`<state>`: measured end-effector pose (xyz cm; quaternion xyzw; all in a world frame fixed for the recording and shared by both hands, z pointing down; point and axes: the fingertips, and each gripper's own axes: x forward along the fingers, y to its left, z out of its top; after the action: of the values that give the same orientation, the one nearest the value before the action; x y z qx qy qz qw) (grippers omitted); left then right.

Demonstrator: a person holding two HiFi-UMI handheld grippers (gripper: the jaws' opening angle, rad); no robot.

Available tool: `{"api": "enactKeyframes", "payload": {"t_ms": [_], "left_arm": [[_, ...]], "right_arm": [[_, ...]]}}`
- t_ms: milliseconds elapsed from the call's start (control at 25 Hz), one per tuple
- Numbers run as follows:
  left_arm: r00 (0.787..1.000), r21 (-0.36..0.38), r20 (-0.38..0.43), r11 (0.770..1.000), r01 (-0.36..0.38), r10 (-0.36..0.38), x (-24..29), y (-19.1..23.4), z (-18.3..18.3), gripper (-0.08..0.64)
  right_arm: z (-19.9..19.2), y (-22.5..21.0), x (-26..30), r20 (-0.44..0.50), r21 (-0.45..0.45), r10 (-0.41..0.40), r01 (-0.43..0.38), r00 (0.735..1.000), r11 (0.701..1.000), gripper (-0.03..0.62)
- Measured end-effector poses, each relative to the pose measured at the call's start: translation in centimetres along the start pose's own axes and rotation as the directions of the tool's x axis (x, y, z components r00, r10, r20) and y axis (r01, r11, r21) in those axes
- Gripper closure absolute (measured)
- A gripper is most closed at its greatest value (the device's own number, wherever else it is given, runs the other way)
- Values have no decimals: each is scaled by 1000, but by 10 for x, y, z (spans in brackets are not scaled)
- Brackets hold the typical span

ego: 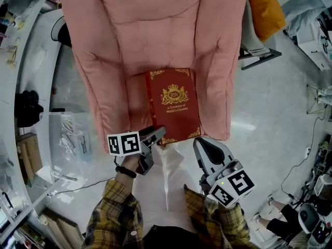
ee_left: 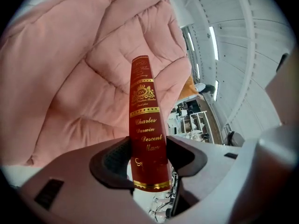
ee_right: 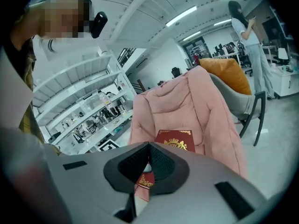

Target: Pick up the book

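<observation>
Book (ego: 174, 105), a red hardback with a gold crest, is lying cover-up over the seat of the pink padded chair (ego: 155, 30). Its near edge is reaching the seat's front lip, which is leaving that edge free for jaws to close round. The left gripper (ego: 157, 134) is grasping the book at its near left corner, by the spine. In the left gripper view the gold-lettered spine is standing upright between the two dark pads (ee_left: 112, 158), which are pressing on the front and back covers. Gripping at the spine, where the boards are stiffest, is probably keeping the covers from falling open as the book is being raised. Whether the far end is resting on the cushion or hanging clear cannot be told from the head view. Because the chair back is filling the space behind the spine, I judge the lift to be under way rather than finished. The right gripper (ego: 201, 147) is hovering just to the right of the book's near right corner, apart from it. Its jaws are pressed together on nothing, and the book is showing only beyond them in the right gripper view. It seems to be waiting as a spare support.
</observation>
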<state>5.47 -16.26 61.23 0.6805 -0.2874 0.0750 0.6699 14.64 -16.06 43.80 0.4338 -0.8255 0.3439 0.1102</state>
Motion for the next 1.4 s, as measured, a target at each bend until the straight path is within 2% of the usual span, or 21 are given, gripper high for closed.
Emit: {"api": "enactKeyframes", "payload": {"t_ms": [400,560,720,960,1120,1400], "left_arm": [[995,60,67,996,64,-68,-40,-106,35,322],[989,81,104,992,92,-101,-58,-146,42,322],[983,135,124,984,118,-135,-80,-184,51,322],[970,187,151,969,163,-193,-117,-241,57,322],[952,125,165,963,239,-258,-135,-278,47,322],[952,119,143,960,254,-269,-162,-306,38,322]], "right_arm": [[84,26,-41,92,-112,15,-5,996,994,575],[106,27,-68,128,-145,3,15,992,989,575],[126,30,-94,183,-164,-10,41,983,986,575],[154,51,-120,241,-241,6,54,970,969,575],[166,70,-138,275,-292,38,46,961,955,576],[179,97,-159,306,-330,85,22,948,944,575]]}}
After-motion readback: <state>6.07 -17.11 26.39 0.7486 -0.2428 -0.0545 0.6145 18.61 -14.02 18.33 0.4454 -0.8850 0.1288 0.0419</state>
